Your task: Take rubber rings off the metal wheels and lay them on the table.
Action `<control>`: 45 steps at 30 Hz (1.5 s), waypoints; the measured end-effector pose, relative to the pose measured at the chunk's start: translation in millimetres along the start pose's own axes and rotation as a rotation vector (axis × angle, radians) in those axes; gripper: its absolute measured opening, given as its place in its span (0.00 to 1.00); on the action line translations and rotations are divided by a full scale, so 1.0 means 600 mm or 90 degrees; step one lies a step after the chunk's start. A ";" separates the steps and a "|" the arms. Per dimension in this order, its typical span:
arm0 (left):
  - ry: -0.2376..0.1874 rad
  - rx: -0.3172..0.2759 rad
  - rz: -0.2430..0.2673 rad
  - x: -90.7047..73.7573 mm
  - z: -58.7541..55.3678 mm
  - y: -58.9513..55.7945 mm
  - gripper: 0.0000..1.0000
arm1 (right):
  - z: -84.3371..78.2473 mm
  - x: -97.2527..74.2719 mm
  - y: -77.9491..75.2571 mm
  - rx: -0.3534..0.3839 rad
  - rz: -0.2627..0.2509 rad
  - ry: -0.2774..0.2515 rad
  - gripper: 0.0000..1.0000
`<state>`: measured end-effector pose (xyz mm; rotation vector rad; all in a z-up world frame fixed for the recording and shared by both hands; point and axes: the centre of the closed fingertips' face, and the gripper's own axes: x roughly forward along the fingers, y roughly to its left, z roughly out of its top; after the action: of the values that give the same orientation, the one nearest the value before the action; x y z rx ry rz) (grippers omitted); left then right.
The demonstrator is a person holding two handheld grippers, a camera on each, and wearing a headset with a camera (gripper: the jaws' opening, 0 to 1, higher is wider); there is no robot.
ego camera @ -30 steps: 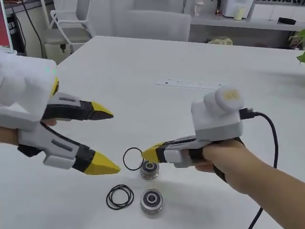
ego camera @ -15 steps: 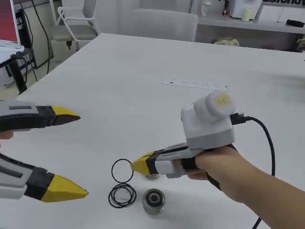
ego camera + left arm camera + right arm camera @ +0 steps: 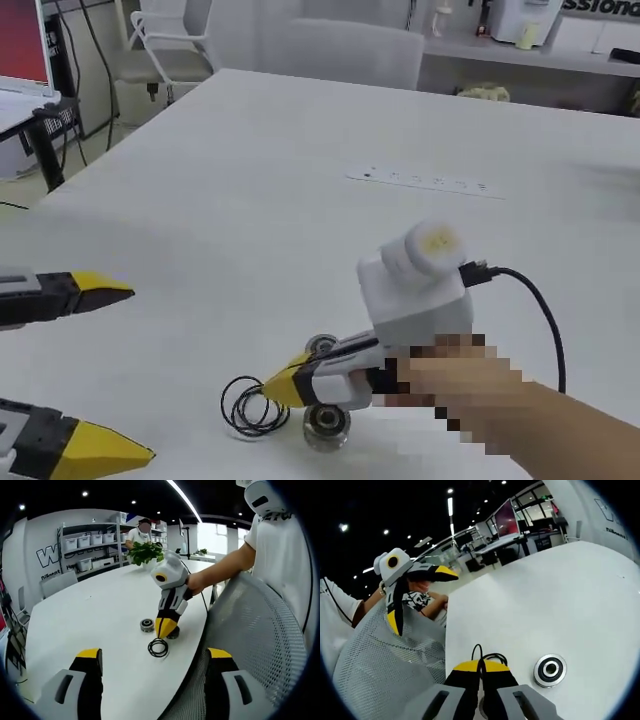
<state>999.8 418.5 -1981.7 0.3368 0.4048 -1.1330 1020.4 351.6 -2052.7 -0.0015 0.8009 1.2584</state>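
Observation:
My right gripper [image 3: 272,390] is shut on a thin black rubber ring [image 3: 236,396], low over a small pile of loose rings [image 3: 258,418] on the white table [image 3: 300,200]. In the right gripper view the held ring [image 3: 478,653] loops up from between the shut jaws [image 3: 481,668]. One metal wheel [image 3: 325,424] stands in front of this gripper and a second wheel [image 3: 322,344] peeks out behind it. My left gripper [image 3: 95,370] hangs open at the left, well apart from the wheels. The left gripper view has the ring pile [image 3: 158,647] and both wheels [image 3: 147,625] ahead of its open jaws [image 3: 155,662].
A power strip [image 3: 425,181] lies farther back on the table. A black cable [image 3: 535,310] trails from the right gripper. A mesh chair back [image 3: 260,630] stands by the table's near edge, and chairs [image 3: 330,50] stand at the far side.
The right gripper has carried its ring down and left onto the pile of rings. The left gripper has drawn back to the left, away from the wheels.

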 end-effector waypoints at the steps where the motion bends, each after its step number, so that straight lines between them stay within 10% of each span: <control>1: 0.000 -0.003 0.001 -0.001 0.000 0.000 0.82 | -0.001 0.000 -0.001 0.001 -0.001 0.002 0.00; 15: 0.005 -0.010 0.010 0.000 -0.014 0.000 0.79 | -0.012 -0.004 -0.017 0.071 -0.013 0.006 0.00; 45: 0.006 -0.021 0.014 0.000 -0.020 0.003 0.78 | -0.008 -0.016 -0.034 0.034 -0.055 0.014 0.05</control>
<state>999.8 424.8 -1992.2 0.3161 0.4269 -1.1029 1034.2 334.4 -2059.8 -0.0067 0.8441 1.1572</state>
